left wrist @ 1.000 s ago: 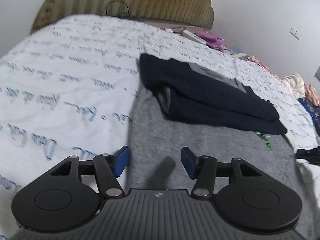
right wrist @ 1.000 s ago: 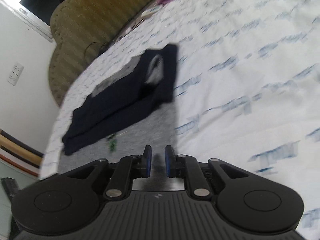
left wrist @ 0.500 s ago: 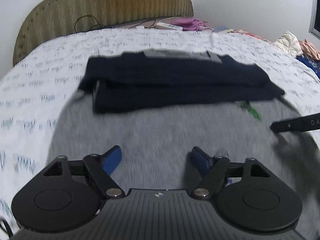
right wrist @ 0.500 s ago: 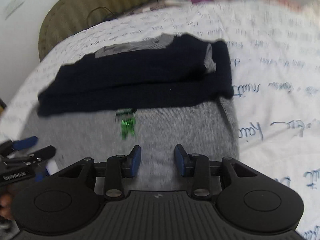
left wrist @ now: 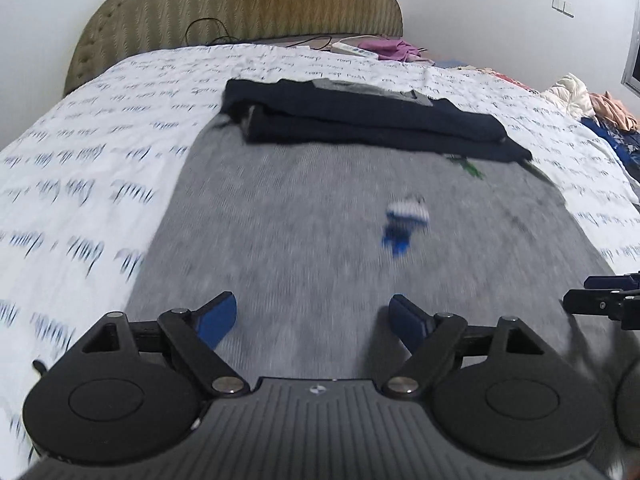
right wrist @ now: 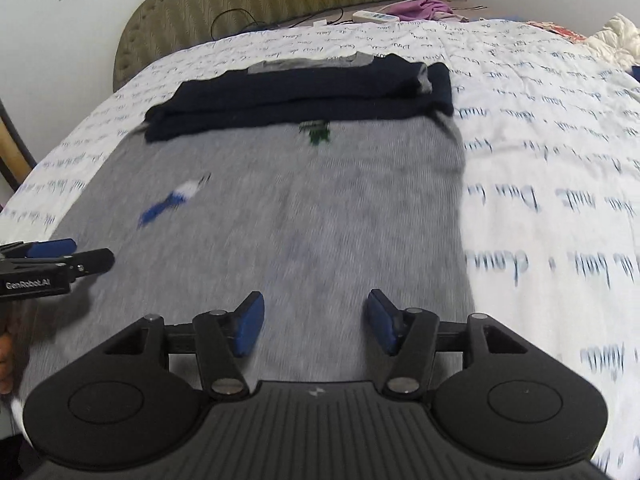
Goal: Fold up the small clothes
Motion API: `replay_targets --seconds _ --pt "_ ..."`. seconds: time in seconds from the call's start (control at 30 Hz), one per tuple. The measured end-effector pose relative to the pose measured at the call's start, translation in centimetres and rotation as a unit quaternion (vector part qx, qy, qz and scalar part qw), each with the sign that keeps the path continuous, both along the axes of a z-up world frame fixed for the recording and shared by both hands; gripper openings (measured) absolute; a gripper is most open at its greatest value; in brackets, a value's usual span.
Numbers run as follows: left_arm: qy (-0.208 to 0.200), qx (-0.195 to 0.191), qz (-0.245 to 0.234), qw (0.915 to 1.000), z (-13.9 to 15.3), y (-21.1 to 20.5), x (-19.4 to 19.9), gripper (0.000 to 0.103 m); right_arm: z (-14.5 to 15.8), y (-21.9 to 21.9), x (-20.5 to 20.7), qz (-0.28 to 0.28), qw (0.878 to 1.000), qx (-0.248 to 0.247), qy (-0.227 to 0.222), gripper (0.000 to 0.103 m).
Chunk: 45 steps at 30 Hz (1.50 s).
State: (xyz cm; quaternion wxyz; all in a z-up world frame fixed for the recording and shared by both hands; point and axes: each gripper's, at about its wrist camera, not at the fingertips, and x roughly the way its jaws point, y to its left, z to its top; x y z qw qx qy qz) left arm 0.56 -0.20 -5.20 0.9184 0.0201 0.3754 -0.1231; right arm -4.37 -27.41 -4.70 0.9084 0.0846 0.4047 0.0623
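A grey garment [left wrist: 320, 216] lies flat on the bed, with small blue-white and green prints; it also shows in the right wrist view [right wrist: 304, 208]. Its navy sleeves [left wrist: 360, 120] are folded across its far end, also in the right wrist view [right wrist: 304, 92]. My left gripper [left wrist: 312, 320] is open and empty, low over the garment's near part. My right gripper [right wrist: 314, 320] is open and empty over the near right part. Each gripper shows at the edge of the other's view: the right one in the left wrist view [left wrist: 600, 300], the left one in the right wrist view [right wrist: 60, 256].
The bed has a white sheet with blue script [left wrist: 80, 184] and an olive padded headboard [left wrist: 240, 4]. A power strip [left wrist: 352, 49] and purple cloth [left wrist: 392, 48] lie at the bed's head. Loose clothes [left wrist: 580, 96] are piled at the right.
Both grippers swung round to face the headboard and pulled back toward the garment's near edge. The right gripper's jaws went from nearly shut to wide open. The left stayed open.
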Motion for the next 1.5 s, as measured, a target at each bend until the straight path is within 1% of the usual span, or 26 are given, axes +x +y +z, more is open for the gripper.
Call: replay_targets --seconds 0.07,0.27,0.37,0.4,0.5,0.57,0.67,0.73,0.8,0.83,0.9,1.07,1.1,1.13,1.17,1.2,1.27,1.33,1.43,1.5 --pt "0.007 -0.002 -0.002 1.0 -0.1 0.5 -1.5 0.087 -0.2 0.3 -1.6 0.003 1.0 -0.003 0.0 0.059" --pt "0.0 0.011 -0.022 0.9997 -0.6 1.1 -5.3 0.089 -0.6 0.6 -5.8 0.015 1.0 -0.016 0.005 0.06" --pt "0.001 0.009 -0.027 0.9996 -0.5 1.6 -6.6 0.089 -0.6 0.8 -8.3 0.022 0.999 -0.031 0.007 0.061" --pt "0.002 0.008 -0.029 0.9996 -0.4 1.9 -7.1 0.089 -0.6 0.8 -9.1 0.025 0.999 -0.036 0.009 0.063" --pt "-0.003 0.01 -0.03 0.9995 -0.3 2.5 -8.6 0.089 -0.6 1.0 -11.5 0.031 0.998 -0.053 0.003 0.064" --pt "-0.006 0.008 -0.025 0.9996 -0.1 3.4 -9.5 0.089 -0.2 0.4 -12.6 0.021 0.999 -0.042 -0.004 0.064" --pt "-0.007 0.002 -0.007 1.0 0.1 5.7 -10.6 0.089 0.1 -1.7 -13.8 -0.01 1.0 -0.022 -0.012 0.064" --pt "-0.004 -0.01 0.003 0.9999 0.1 7.2 -11.1 0.089 -0.2 -3.1 -14.2 -0.032 0.999 -0.007 -0.008 0.064" --pt "0.01 -0.021 0.022 0.9995 0.0 8.6 -11.2 0.088 -0.8 -4.3 -14.1 -0.047 0.999 0.011 0.004 0.064" --pt "0.013 -0.031 0.031 0.999 0.0 9.3 -11.3 0.088 -1.2 -4.9 -14.1 -0.054 0.998 0.025 0.01 0.064" --pt "0.02 -0.054 0.033 0.9978 0.2 10.3 -11.4 0.088 -1.5 -5.4 -14.2 -0.056 0.997 0.056 0.01 0.066" --pt "0.049 -0.117 0.045 0.991 0.4 11.6 -10.3 0.087 -1.6 -5.4 -13.4 -0.037 0.992 0.121 0.012 0.066" --pt "0.052 -0.128 0.045 0.9893 0.4 11.7 -10.0 0.086 -1.6 -5.5 -13.2 -0.035 0.991 0.131 0.014 0.066" --pt "0.054 -0.134 0.047 0.9884 0.3 11.7 -9.8 0.083 -1.8 -5.6 -12.9 -0.033 0.989 0.141 0.017 0.066" --pt "0.052 -0.137 0.048 0.988 0.3 11.7 -9.8 0.076 -1.9 -5.7 -12.7 -0.034 0.988 0.15 0.019 0.066" --pt "0.051 -0.145 0.045 0.987 0.4 11.7 -9.7 0.072 -2.1 -5.7 -12.5 -0.036 0.987 0.156 0.02 0.066" --pt "0.061 -0.169 0.041 0.983 0.3 11.7 -9.6 0.058 -2.3 -5.9 -12.4 -0.037 0.984 0.175 0.018 0.066" --pt "0.072 -0.181 0.036 0.9801 0.1 11.8 -9.3 0.051 -2.6 -6.4 -12.4 -0.042 0.979 0.197 0.017 0.066" --pt "0.08 -0.185 0.038 0.9787 -0.1 12.0 -8.8 0.048 -3.0 -7.4 -12.6 -0.048 0.971 0.234 0.016 0.066" --pt "0.088 -0.196 0.042 0.9758 -0.2 12.3 -8.4 0.046 -3.4 -8.0 -12.8 -0.054 0.964 0.259 0.017 0.065"
